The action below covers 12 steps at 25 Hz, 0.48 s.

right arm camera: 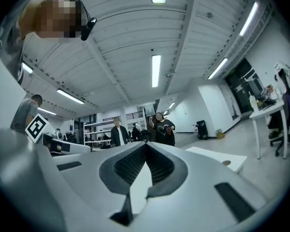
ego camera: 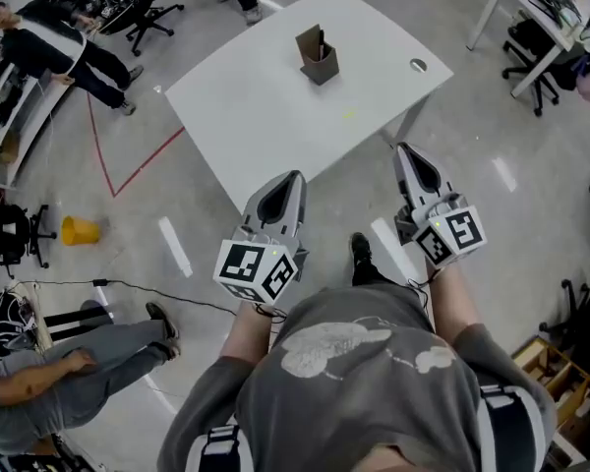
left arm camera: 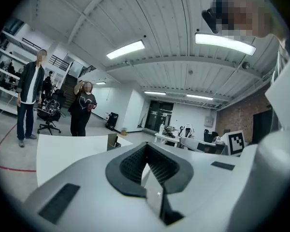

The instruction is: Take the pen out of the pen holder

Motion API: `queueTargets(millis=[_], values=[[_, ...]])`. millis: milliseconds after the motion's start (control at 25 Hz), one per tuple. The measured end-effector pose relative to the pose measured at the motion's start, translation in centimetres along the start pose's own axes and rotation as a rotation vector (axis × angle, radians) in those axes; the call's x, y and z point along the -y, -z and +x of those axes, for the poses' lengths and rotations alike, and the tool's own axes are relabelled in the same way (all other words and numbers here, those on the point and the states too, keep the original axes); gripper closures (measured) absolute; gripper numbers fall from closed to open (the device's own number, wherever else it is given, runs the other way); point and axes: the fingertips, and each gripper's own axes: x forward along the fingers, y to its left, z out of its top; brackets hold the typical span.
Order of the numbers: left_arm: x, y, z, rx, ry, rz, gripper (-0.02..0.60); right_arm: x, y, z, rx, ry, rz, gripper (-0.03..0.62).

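Observation:
A brown cardboard pen holder [ego camera: 319,62] stands upright near the far side of the white table [ego camera: 265,106], with a dark pen [ego camera: 321,42] sticking up from it. Both grippers hang level in front of the table's near edge, well short of the holder. My left gripper [ego camera: 291,179] is shut and empty. My right gripper [ego camera: 405,151] is shut and empty too. In the left gripper view the shut jaws [left arm camera: 146,151] point across the table, where the holder [left arm camera: 112,141] shows small. The right gripper view has its shut jaws [right arm camera: 146,151] with the table's corner [right arm camera: 217,157] to the right.
A round cable hole [ego camera: 418,65] sits in the table's right corner. Two people [left arm camera: 82,108] stand beyond the table, and a person [ego camera: 69,372] sits at lower left. A yellow bucket [ego camera: 77,230], office chairs [ego camera: 147,18], red floor tape [ego camera: 143,165] and another desk [ego camera: 536,13] surround it.

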Motion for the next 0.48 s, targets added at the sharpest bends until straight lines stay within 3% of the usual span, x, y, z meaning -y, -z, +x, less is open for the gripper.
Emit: queueTargets(millis=[240,480], values=[[-0.1,-0.9,6.7,0.01,-0.025,0.013,0.574,6.7,-0.9,3.9,-0.002,-0.012,0.023,0.588],[-1.1,-0.6,11.0,0.013,-0.095,0.003,0.574,10.6,-0.6,7.1,-0.038,-0.074,0.043,0.588]])
